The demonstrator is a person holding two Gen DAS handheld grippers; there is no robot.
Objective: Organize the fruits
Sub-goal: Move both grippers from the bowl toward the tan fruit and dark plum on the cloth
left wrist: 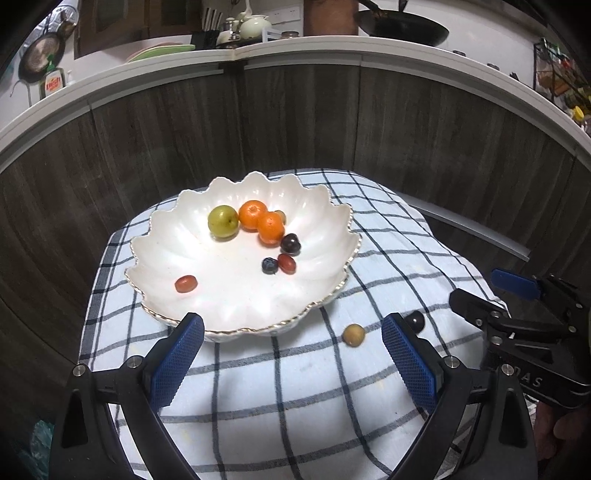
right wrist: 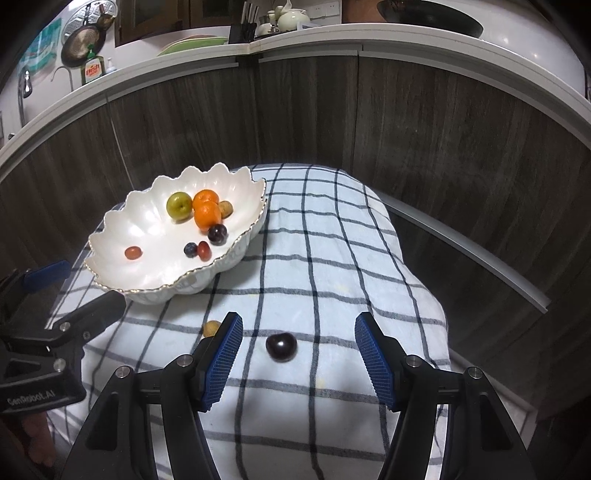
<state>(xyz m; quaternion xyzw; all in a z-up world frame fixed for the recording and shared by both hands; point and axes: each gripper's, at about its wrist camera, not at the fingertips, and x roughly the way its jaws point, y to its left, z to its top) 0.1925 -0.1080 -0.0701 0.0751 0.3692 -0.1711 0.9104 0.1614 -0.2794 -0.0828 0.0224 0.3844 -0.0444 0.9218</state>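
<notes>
The fruits are split between a bowl [left wrist: 236, 302] and the cloth [right wrist: 332, 266]. In the white scalloped bowl lie a green apple [left wrist: 222, 223], two oranges [left wrist: 253, 215] touching each other, a pale fruit [right wrist: 225, 209] half hidden behind them, a dark plum [left wrist: 290, 244], a blueberry [left wrist: 270, 265] just beside a red date [left wrist: 286, 263], and a second red date [left wrist: 185, 284] alone toward the bowl's left side. Outside the bowl, on the cloth, a dark cherry [right wrist: 281, 346] and a small tan fruit [left wrist: 353, 335] lie near each other, both nearer to me than the bowl.

The cloth is white with a dark check and covers my small desk; the bowl sits toward its far left. Beyond it runs a curved dark wood-grain panel [left wrist: 295, 122] under a white counter edge [left wrist: 110, 74]. Up there I see a wok [left wrist: 400, 26], a pale teapot [left wrist: 255, 26], a knife block [left wrist: 205, 37], a green plate [left wrist: 162, 51] and a dish soap bottle [right wrist: 92, 68].

My right claw [right wrist: 298, 363] hangs over the cloth with its blue pads apart, the cherry lying between them, touched by neither. My left claw [left wrist: 291, 363] is spread wide and empty, its left pad [left wrist: 177, 363] over the bowl's near rim, its right pad near the tan fruit.
</notes>
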